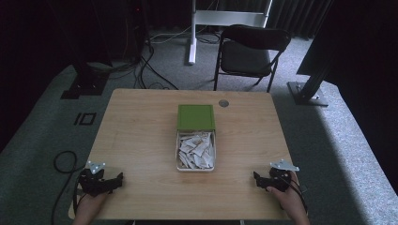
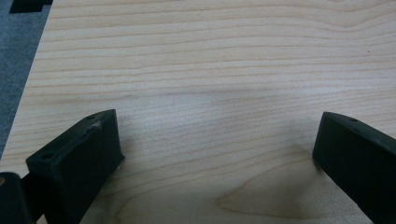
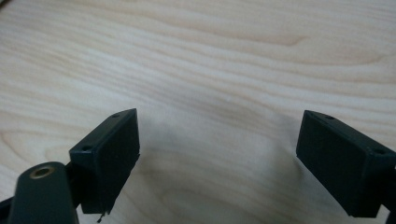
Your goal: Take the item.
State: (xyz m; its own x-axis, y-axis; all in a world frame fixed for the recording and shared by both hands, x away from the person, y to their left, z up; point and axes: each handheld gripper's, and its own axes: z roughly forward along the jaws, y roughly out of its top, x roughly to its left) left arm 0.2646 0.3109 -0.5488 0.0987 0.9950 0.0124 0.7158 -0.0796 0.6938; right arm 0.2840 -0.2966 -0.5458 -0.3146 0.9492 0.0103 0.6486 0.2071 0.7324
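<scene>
A white box [image 1: 179, 151] full of several white paper packets [image 1: 196, 150] sits at the middle of the wooden table [image 1: 141, 131]. Its green lid [image 1: 195, 117] lies just behind it, touching its far end. My left gripper [image 1: 117, 180] rests near the table's front left corner, held by a hand. Its jaws stand wide apart over bare wood, as the left gripper view [image 2: 217, 149] shows. My right gripper [image 1: 257, 178] rests near the front right corner, also held by a hand. It is open too, with bare wood between its fingers [image 3: 217, 154].
A round grey grommet [image 1: 223, 103] is set into the table's far edge. Behind the table stand a black folding chair [image 1: 251, 51], a white stand [image 1: 193, 28] and dark frame feet. Cables [image 1: 63, 164] lie on the grey carpet at the left.
</scene>
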